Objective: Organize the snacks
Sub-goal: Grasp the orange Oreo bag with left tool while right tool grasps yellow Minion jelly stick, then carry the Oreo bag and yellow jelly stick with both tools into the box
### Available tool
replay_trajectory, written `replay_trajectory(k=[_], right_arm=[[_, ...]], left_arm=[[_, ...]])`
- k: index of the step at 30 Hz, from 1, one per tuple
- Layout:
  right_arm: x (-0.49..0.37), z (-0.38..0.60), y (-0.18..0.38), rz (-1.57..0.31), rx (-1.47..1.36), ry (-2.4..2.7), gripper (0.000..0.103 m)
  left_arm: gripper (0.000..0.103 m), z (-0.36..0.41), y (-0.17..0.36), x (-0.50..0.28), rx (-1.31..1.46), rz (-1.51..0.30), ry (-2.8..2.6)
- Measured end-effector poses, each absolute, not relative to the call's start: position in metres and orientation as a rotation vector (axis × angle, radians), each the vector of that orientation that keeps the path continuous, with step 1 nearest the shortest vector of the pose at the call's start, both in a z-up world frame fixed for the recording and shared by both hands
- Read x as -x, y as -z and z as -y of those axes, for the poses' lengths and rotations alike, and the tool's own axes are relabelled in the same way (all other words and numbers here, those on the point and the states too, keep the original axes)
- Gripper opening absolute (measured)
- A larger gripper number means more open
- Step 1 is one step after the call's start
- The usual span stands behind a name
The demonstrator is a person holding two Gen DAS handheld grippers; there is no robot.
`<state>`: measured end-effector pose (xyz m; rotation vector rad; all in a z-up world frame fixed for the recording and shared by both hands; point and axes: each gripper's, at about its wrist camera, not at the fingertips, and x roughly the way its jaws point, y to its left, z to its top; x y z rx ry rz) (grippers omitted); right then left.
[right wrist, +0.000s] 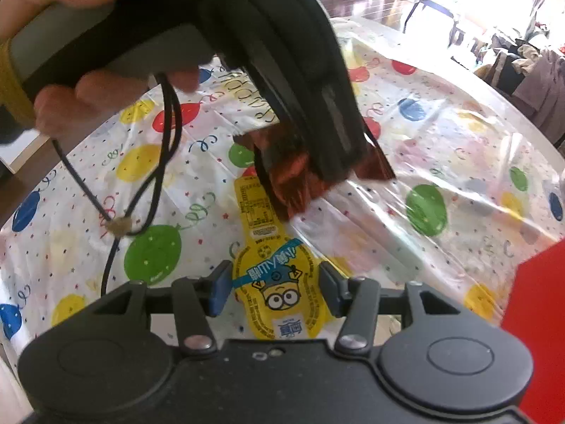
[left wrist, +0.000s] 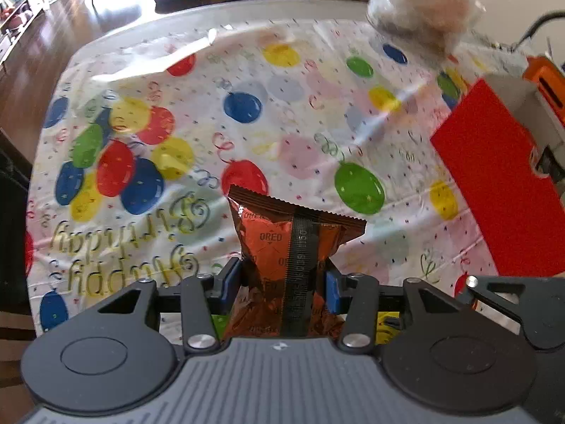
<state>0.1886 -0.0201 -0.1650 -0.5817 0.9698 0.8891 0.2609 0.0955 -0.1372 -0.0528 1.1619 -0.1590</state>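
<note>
A brown-orange foil Oreo packet (left wrist: 268, 240) lies on the balloon-print tablecloth (left wrist: 282, 106). My left gripper (left wrist: 280, 284) is shut on its near end, and the foil is pinched in between the blue pads. In the right wrist view the same packet (right wrist: 293, 183) shows under the left gripper, which a hand (right wrist: 88, 92) holds. A yellow cartoon-printed snack packet (right wrist: 254, 208) lies flat on the cloth, and my right gripper (right wrist: 275, 289) is shut on its wider near end, pads against both edges. The two packets lie end to end, almost touching.
A red box (left wrist: 494, 176) stands at the right, with an orange device (left wrist: 543, 81) behind it. A clear bag with pale contents (left wrist: 423, 3) sits at the far right of the table. A black cord (right wrist: 166, 162) dangles from the left gripper's handle.
</note>
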Motion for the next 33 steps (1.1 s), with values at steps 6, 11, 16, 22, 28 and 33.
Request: replay_trajectory(k=[6, 11, 16, 22, 28, 33], right_arm=[[-0.181, 0.045, 0.152, -0.961, 0.552, -0.839, 0.051], [-0.178, 0.067, 0.135, -0.942, 0.474, -0.771, 0.051], [-0.177, 0.090, 0.111, -0.911, 0.387, -0.698, 0.051], [-0.181, 0.128, 0.076, -0.861, 0.259, -0.619, 0.051], [-0.181, 0.166, 0.044, -0.816, 0.157, -0.546, 0.051], [-0.185, 0.200, 0.029, -0.816, 0.101, -0.483, 0.051]], left_arm=[[0.046, -0.108, 0.111, -0.250, 0.118, -1.108, 0.137], [0.046, -0.106, 0.086, -0.238, 0.125, -1.054, 0.128], [0.046, -0.095, 0.063, -0.226, 0.112, -0.999, 0.121], [0.046, -0.077, 0.040, -0.213, 0.097, -0.946, 0.117], [0.046, -0.055, 0.019, -0.201, 0.105, -0.915, 0.119], [0.046, -0.025, 0.005, -0.195, 0.099, -0.910, 0.132]])
